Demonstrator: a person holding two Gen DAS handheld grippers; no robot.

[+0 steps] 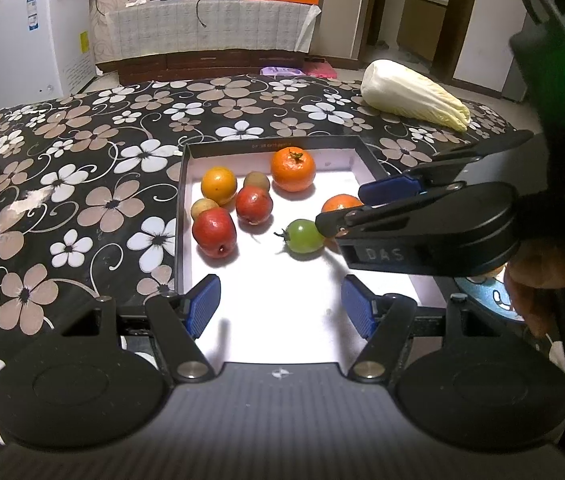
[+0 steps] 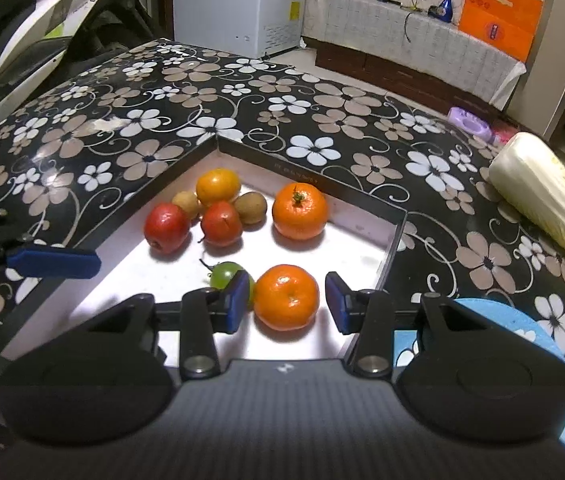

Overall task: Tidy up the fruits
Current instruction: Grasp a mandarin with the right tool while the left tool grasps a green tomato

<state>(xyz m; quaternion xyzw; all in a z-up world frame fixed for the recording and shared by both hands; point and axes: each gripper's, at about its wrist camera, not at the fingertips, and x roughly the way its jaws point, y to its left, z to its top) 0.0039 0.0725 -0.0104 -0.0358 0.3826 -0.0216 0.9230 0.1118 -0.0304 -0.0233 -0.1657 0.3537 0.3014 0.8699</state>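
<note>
Fruit fills the far part of a shallow white tray (image 2: 362, 216) with a dark rim, which sits on the flowered table (image 2: 322, 96). We see two red apples (image 2: 167, 227), a yellow-orange citrus (image 2: 218, 186) and two small brown fruits (image 2: 251, 208) bunched in the tray's far left corner, some of them touching. A large orange (image 2: 300, 210) stands apart from that cluster, its green stem end up. Nearer to us lie a green tomato (image 2: 226, 274), its stem pointing away to the left, and a second orange (image 2: 286, 297) just beside it. These fruits are round, so we can name no long axis for them.

Our right gripper (image 2: 286, 304) has its blue pads spread wide on either side of the near orange, with gaps on both sides; it holds nothing. Its left pad overlaps the tomato in the right wrist view. Our left gripper (image 1: 280, 306) hangs over the tray's bare near end, fingers wide apart and holding nothing.

A napa cabbage (image 1: 414, 98) lies on the table beyond the tray, stem end away from us. A blue plate (image 2: 498, 320) sits right of the tray.
</note>
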